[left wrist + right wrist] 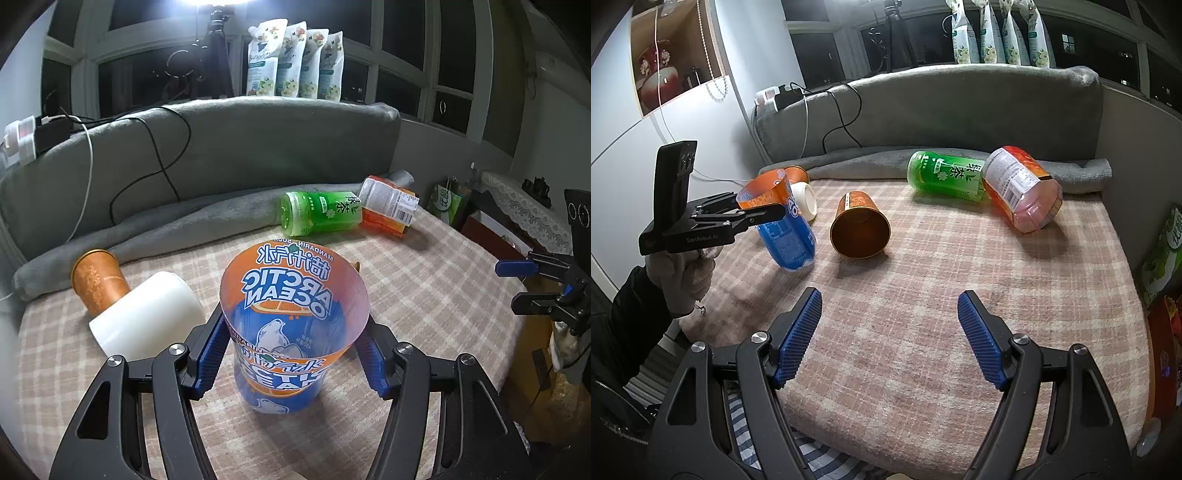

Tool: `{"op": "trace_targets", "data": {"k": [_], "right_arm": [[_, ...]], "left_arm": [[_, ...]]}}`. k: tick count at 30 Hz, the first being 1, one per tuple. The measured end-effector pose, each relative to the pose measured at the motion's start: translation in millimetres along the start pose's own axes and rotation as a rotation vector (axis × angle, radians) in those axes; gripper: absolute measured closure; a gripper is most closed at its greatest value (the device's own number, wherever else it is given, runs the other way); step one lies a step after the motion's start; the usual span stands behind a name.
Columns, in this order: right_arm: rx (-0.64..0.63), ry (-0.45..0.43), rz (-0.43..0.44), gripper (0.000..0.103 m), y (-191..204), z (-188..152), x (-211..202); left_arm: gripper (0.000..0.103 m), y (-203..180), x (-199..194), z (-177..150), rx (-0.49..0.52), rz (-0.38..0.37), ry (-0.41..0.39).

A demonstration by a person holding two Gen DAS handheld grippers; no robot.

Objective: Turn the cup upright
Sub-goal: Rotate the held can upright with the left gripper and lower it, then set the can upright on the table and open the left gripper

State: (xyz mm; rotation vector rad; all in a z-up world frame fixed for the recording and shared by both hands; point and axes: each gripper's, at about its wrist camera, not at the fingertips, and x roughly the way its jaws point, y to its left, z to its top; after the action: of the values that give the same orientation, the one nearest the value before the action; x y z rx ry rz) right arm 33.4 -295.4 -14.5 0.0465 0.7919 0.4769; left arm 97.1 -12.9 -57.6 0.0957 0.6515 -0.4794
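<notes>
fingers of the left gripper (295, 354) clamp the orange-and-blue cup (291, 332) near its open rim, its base resting tilted on the plaid bed (942, 295); right gripper (888, 336) hovers with fingers apart, holding nothing.

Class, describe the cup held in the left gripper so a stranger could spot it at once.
On the checked blanket, look to its left side, where the left gripper is closed on a cup. It is the only blue-and-orange one, marked ARCTIC OCEAN, open end upward.
</notes>
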Motion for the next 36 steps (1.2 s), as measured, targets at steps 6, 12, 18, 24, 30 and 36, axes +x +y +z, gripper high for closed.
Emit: {"op": "trace_targets", "data": {"k": [6,12,18,24,30,36], "right_arm": [[0.004,-0.004,-0.005,0.024,0.7,0.8,1.6],[0.013,-0.010,-0.011,0.024,1.8,0.7,1.2],[0.011,-0.011,-0.010,0.024,0.9,0.9,1.1],[0.013,-0.017,-0.004,0.024,2.4,1.0,-0.1],[0.014,-0.028,0.005,0.024,8.4,3.1,-2.5],[0.032,-0.059,0.019,0.024,14.6,10.3,-2.5]], "left_arm": [[0.040,-2.2,1.1,-3.4,0.005,0.002,0.004],[0.040,0.9,-1.1,-6.4,-0.014,-0.005,0.003],[0.040,3.4,-4.4,-8.9,-0.024,-0.006,0.002],[0.038,4.1,-5.3,-9.7,-0.023,0.000,0.004],[0.029,4.3,-5.8,-13.2,-0.032,-0.004,0.023],[0.028,5.0,-17.2,-16.5,-0.045,0.011,0.010]]}}
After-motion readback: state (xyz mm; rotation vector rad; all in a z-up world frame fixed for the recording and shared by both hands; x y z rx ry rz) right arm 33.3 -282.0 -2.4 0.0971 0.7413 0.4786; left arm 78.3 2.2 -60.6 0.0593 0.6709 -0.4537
